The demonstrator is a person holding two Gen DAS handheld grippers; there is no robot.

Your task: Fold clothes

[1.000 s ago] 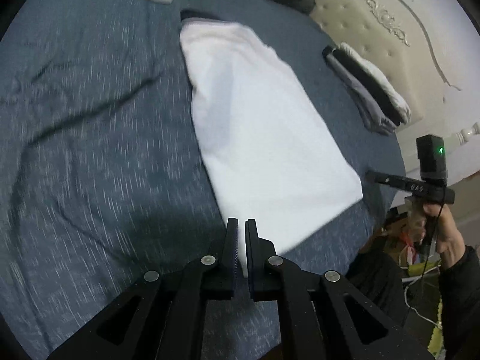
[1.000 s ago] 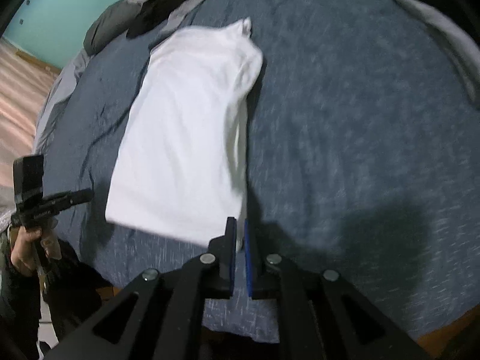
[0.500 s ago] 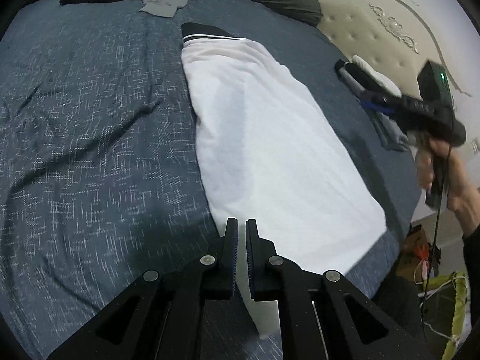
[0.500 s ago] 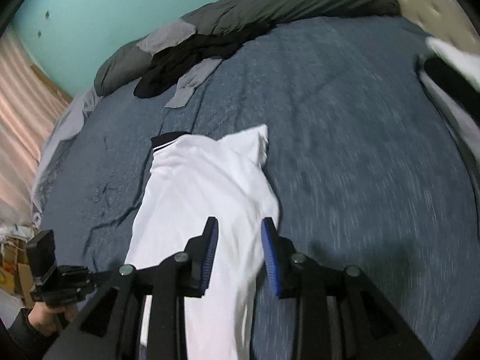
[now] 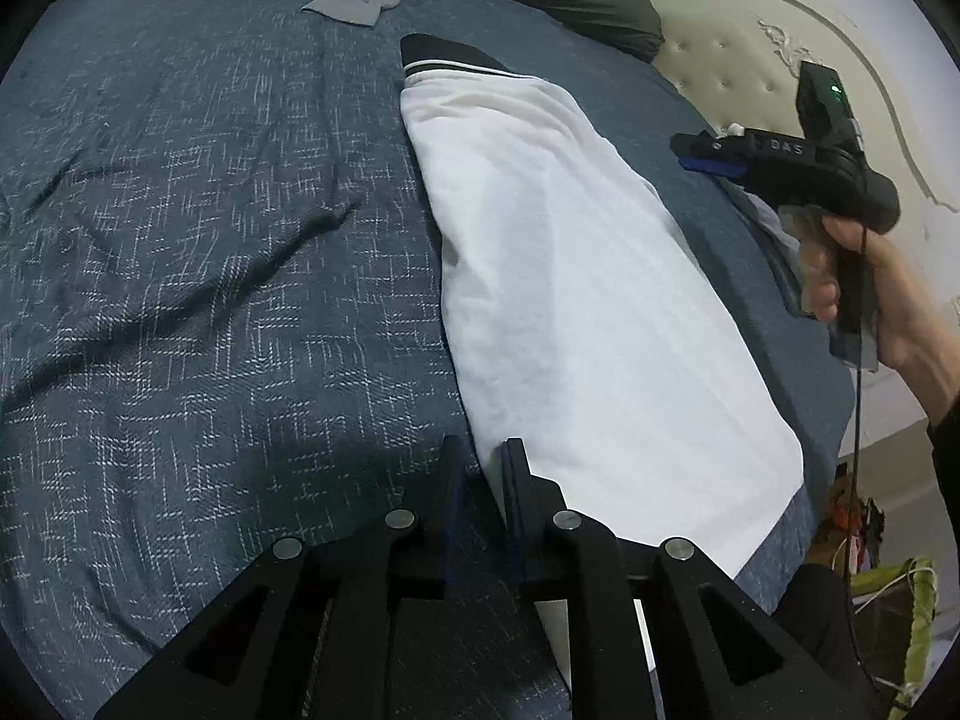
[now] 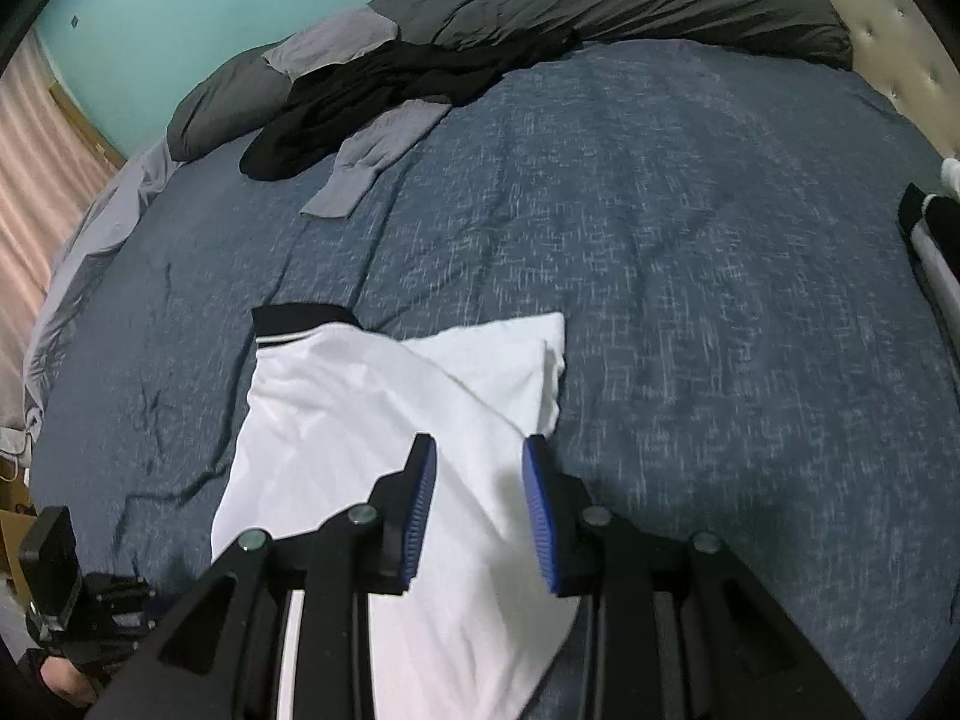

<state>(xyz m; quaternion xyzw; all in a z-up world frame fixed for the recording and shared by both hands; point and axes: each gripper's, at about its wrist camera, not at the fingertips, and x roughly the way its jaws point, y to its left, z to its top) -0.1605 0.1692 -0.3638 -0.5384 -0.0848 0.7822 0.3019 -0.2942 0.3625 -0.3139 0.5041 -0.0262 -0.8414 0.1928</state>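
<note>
Left wrist view takes in the bed [image 5: 180, 252] first, spread with a dark blue bedspread flecked in white and creased in long wrinkles toward its left side. Along its far edge lies a bulky dark grey duvet [image 6: 600, 6], rolled up against the teal wall. At the right-hand end stands a cream tufted headboard [image 5: 738, 60]. A loose black garment [image 6: 390, 84] sprawls at the foot of the duvet, with a pale grey garment [image 6: 372, 162] partly under it and trailing onto the bedspread.

The white shirt [image 5: 576, 276] lies lengthwise near the bed's near edge, folded into a long narrow strip, its black collar with a thin white stripe pointing toward the far edge. One white sleeve sticks out flat on the shirt's right side, seen from the right wrist. A small stack of folded black and white clothes [image 6: 936, 240] sits at the right edge of the bed, near the headboard.

The left gripper [image 5: 483, 456] hangs over the shirt's near left corner; its jaws have just been opening and stand a narrow gap apart, with the shirt's edge between them, though I cannot tell whether the pads still press it. The right gripper [image 6: 477, 462] hovers above the shirt's middle, jaws parted and empty, held in a bare hand [image 5: 888, 294].
</note>
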